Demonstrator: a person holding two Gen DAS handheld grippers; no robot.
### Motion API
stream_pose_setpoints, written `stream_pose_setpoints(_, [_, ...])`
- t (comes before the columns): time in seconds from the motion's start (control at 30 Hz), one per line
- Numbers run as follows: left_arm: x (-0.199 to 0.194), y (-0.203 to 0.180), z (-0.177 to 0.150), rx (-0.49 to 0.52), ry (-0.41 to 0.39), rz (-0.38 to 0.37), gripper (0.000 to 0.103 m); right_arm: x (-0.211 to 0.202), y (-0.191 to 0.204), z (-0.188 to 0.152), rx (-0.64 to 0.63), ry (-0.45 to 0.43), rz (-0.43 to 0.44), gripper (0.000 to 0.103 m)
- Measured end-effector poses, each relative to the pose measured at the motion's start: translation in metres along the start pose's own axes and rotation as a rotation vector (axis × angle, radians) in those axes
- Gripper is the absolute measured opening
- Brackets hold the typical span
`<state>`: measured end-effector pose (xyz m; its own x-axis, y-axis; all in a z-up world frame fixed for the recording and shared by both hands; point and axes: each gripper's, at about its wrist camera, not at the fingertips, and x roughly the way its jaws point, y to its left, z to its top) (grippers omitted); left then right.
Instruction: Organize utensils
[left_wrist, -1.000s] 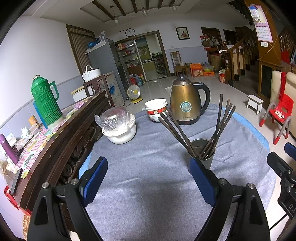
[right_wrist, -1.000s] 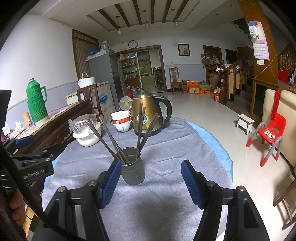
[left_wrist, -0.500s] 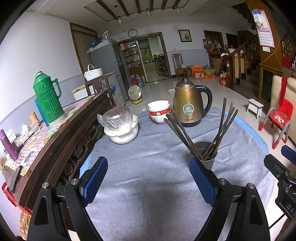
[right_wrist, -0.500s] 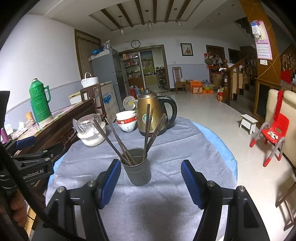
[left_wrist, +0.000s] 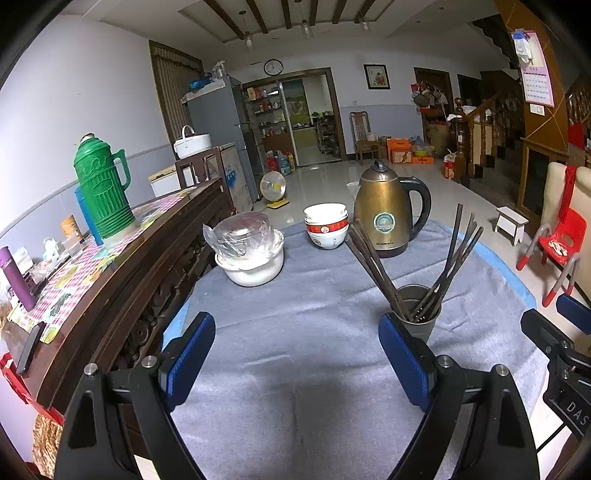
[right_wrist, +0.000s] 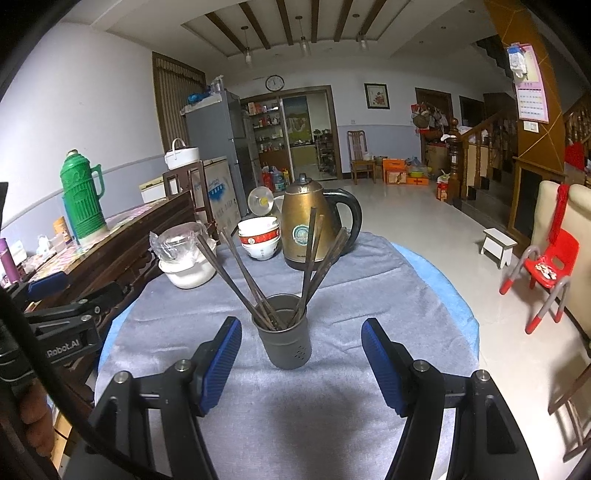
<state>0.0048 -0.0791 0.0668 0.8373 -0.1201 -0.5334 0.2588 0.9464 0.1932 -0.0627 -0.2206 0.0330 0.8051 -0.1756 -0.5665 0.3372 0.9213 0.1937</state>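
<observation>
We are reading "Robot.AI" in white on the black body of the left gripper (right_wrist: 55, 306), seen at the left edge of the right wrist view, and "DAS" on the right gripper's (right_wrist: 301, 363) body at the right edge of the left wrist view. The bronze kettle (right_wrist: 306, 225) is carrying a round green-and-white badge and a line of small print near its base, too small for us to read. A wall calendar (right_wrist: 530, 88) is hanging at the upper right, its print illegible.

We are holding both grippers over the desk (left_wrist: 295, 350), which is wearing a grey cloth. The left gripper's fingers (left_wrist: 190, 354) are standing wide with nothing between them. The right gripper's fingers (right_wrist: 221, 363) are standing apart either side of the grey holder (right_wrist: 286, 341), not touching it. Dark chopsticks (right_wrist: 236, 277) are leaning out of the holder in two fans. Behind it we are seeing stacked bowls (right_wrist: 260, 236) and a plastic-wrapped white pot (right_wrist: 184, 258). A green thermos (left_wrist: 101, 184) is standing on the wooden sideboard (left_wrist: 122, 266).
</observation>
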Motion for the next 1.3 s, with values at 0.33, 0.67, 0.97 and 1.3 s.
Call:
stream_pose_setpoints(0.33, [-0.005,0.013,-0.001,-0.020,-0.013,0.004,0.090,-0.003,0.009,0.003,0.008,0.001,0.015,0.071])
stream_pose_setpoints(0.67, [-0.010,0.028,-0.004,-0.051,-0.025,0.015,0.090,-0.007,0.025,0.002,-0.017,-0.001,0.025,0.071])
stream_pose_setpoints(0.97, [-0.017,0.040,-0.006,-0.076,-0.038,0.015,0.090,-0.011,0.037,0.003,-0.029,-0.006,0.027,0.071])
stream_pose_setpoints(1.3, [-0.023,0.050,-0.008,-0.096,-0.046,0.013,0.090,-0.019,0.046,0.003,-0.039,-0.012,0.030,0.071])
